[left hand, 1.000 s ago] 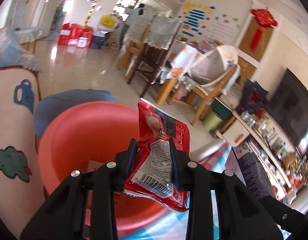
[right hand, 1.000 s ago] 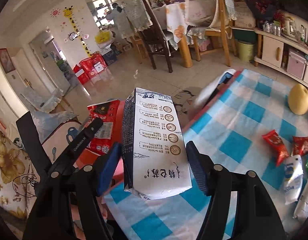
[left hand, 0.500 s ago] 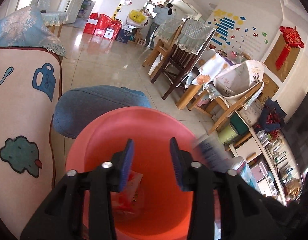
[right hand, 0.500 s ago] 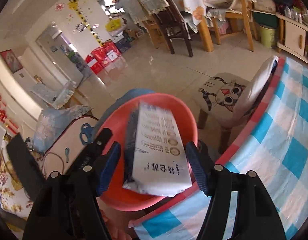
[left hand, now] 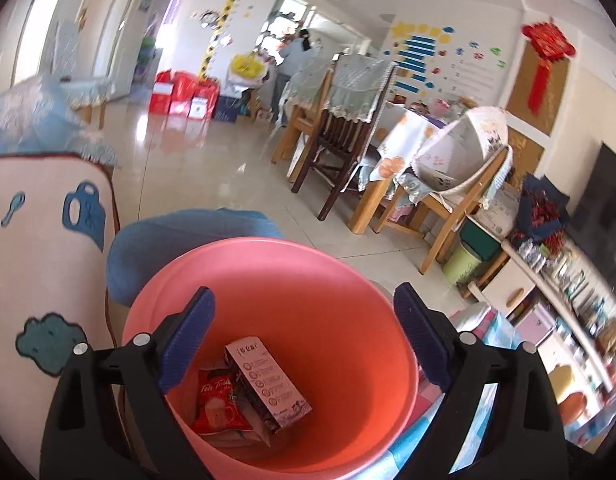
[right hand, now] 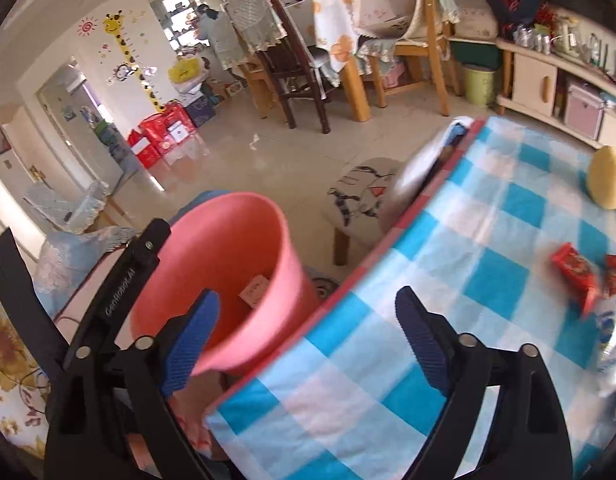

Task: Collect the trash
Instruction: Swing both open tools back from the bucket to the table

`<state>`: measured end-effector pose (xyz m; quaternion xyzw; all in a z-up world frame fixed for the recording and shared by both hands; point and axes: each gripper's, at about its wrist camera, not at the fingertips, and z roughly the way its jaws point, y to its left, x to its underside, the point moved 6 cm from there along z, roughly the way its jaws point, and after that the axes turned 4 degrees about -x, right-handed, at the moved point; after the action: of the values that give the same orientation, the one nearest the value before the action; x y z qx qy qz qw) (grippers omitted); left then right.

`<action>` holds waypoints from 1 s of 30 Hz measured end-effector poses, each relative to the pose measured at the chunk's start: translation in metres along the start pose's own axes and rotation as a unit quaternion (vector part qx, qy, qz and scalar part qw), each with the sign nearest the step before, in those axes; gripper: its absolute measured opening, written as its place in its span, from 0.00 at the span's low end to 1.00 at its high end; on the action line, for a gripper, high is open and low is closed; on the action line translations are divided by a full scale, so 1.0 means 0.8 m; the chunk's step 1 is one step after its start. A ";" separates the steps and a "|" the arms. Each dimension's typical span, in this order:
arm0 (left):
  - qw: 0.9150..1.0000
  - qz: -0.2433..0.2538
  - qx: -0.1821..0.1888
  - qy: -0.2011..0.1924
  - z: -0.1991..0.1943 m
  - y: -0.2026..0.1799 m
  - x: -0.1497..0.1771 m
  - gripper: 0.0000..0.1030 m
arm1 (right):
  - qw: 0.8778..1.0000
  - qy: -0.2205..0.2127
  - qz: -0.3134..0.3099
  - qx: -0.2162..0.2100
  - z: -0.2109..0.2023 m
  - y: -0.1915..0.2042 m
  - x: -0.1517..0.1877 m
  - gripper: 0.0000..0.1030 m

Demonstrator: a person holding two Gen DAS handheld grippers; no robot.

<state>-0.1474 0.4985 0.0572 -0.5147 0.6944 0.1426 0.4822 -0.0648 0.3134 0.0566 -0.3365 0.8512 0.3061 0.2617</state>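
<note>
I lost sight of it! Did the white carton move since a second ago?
Yes. The white carton left the right claw above the checked tablecloth and now lies down inside the pink bucket.

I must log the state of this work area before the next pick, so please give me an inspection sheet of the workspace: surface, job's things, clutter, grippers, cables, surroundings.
Surface: table with blue and white checked cloth, red edge.
Job's things: pink bucket beside the table edge; inside it a white carton and a red snack packet. Red wrappers and a white and blue packet lie on the cloth.
Clutter: yellow round object on the cloth.
Grippers: left gripper over the bucket, jaws opening, nothing between them; right gripper over the table edge, jaws opening, nothing between them.
Cables: nothing seen.
Surroundings: small cat-print stool, dining chairs, a person far off.
</note>
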 end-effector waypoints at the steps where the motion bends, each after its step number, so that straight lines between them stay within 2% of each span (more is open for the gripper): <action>1: 1.000 0.010 0.003 -0.002 -0.003 -0.006 0.002 0.91 | 1.000 -0.003 -0.005 0.011 -0.009 -0.005 0.004 0.87; 5: 0.998 0.053 0.019 -0.012 -0.015 -0.031 0.010 0.93 | 0.999 -0.004 -0.024 0.048 -0.037 -0.027 0.022 0.87; 14: 0.989 0.128 0.064 -0.023 -0.042 -0.083 0.037 0.94 | 0.993 -0.008 -0.055 0.103 -0.099 -0.060 0.049 0.87; 20: 0.983 0.160 0.090 -0.025 -0.060 -0.111 0.060 0.94 | 0.992 -0.028 -0.042 0.112 -0.136 -0.080 0.051 0.88; 30: 0.967 0.222 0.124 -0.012 -0.086 -0.157 0.102 0.95 | 0.991 -0.034 -0.039 0.127 -0.175 -0.105 0.067 0.89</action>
<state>-0.0771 0.3497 0.0619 -0.2824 0.7978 0.1648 0.5066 -0.0707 0.1443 0.0871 -0.3230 0.8601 0.1960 0.3426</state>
